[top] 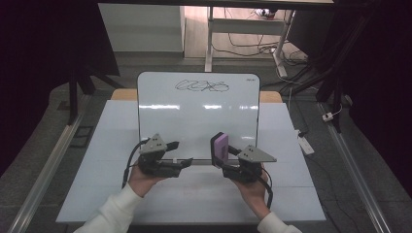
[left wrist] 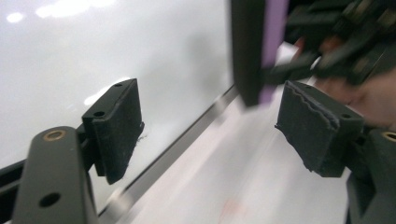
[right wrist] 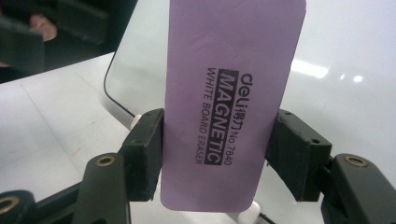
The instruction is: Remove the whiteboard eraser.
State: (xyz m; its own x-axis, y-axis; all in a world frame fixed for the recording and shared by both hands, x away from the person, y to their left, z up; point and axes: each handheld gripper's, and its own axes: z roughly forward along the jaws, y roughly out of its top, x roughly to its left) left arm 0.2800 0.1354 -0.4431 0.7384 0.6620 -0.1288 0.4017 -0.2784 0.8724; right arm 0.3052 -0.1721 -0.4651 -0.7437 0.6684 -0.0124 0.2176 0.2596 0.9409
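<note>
Before the whiteboard, right claw clamps purple eraser; left claw gapes empty

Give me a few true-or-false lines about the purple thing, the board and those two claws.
1. The right claw grips a purple whiteboard eraser. True.
2. The left claw holds a marker. False: it is open with nothing between its pads.
3. The whiteboard is wiped blank. False: a black scribble sits near its top edge.
4. The eraser stands upright over the whiteboard's lower edge. True.
</note>
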